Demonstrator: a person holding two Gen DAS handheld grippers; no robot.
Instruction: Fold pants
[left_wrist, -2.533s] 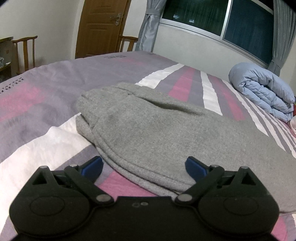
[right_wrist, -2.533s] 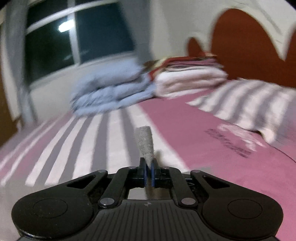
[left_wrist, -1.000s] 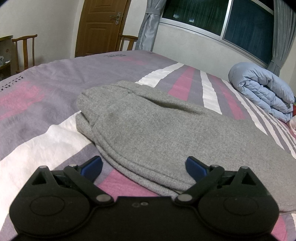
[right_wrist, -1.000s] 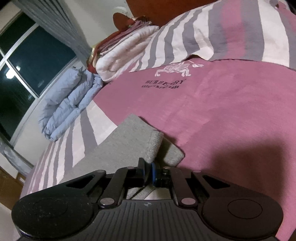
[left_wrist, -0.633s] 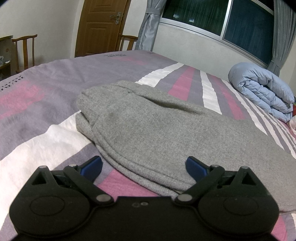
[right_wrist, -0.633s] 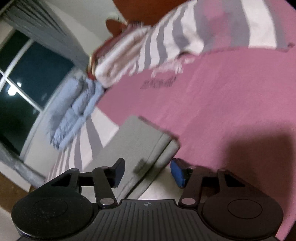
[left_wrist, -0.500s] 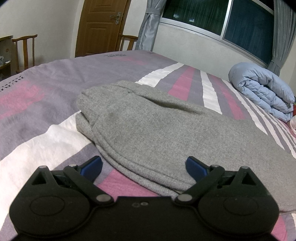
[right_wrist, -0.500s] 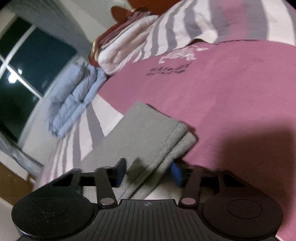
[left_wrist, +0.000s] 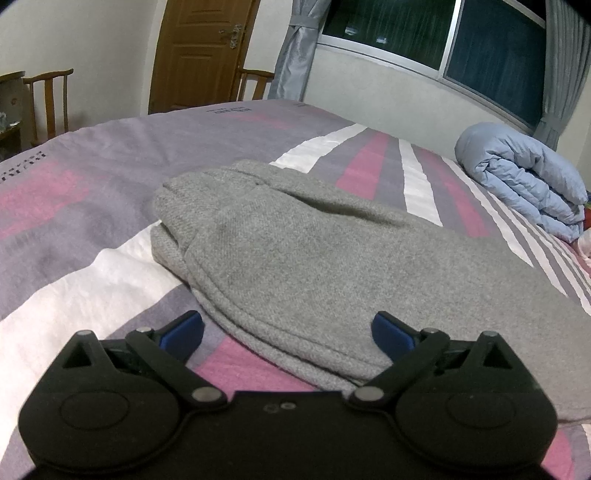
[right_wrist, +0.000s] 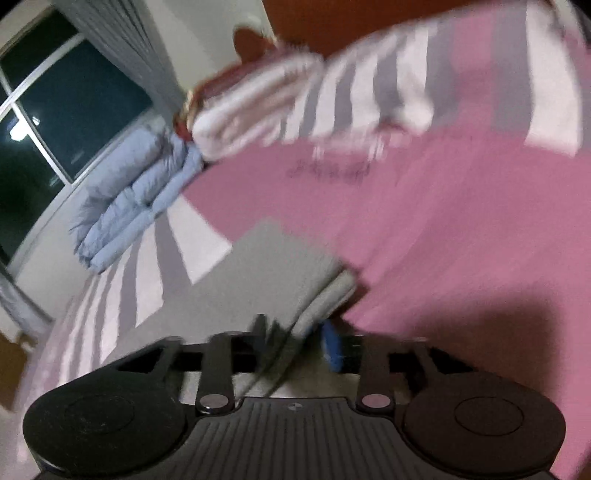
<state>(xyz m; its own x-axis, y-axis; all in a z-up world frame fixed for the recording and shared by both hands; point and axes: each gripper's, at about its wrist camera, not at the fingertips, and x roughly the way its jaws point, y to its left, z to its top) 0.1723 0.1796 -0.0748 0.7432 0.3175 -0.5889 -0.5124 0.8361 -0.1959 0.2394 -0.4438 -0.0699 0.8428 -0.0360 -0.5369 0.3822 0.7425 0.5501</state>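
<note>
Grey knit pants (left_wrist: 295, 258) lie folded lengthwise on the striped bed. In the left wrist view their waist end is just ahead. My left gripper (left_wrist: 288, 330) is open and empty, with its blue pads on either side of the near edge of the pants. In the right wrist view, which is blurred by motion, the leg ends of the pants (right_wrist: 273, 273) lie flat on the pink sheet. My right gripper (right_wrist: 295, 339) is open with its jaws on either side of the leg-end edge and grips nothing.
A rolled light-blue quilt (left_wrist: 524, 177) lies by the window wall; it also shows in the right wrist view (right_wrist: 136, 199). Stacked folded bedding (right_wrist: 251, 99) and a striped pillow (right_wrist: 480, 74) sit by the headboard. A door (left_wrist: 199, 51) and wooden chairs (left_wrist: 48, 99) stand beyond the bed.
My right gripper brought the leg end down onto the bed, opened and let it go. The leg ends now lie flat. The left gripper has not moved.
</note>
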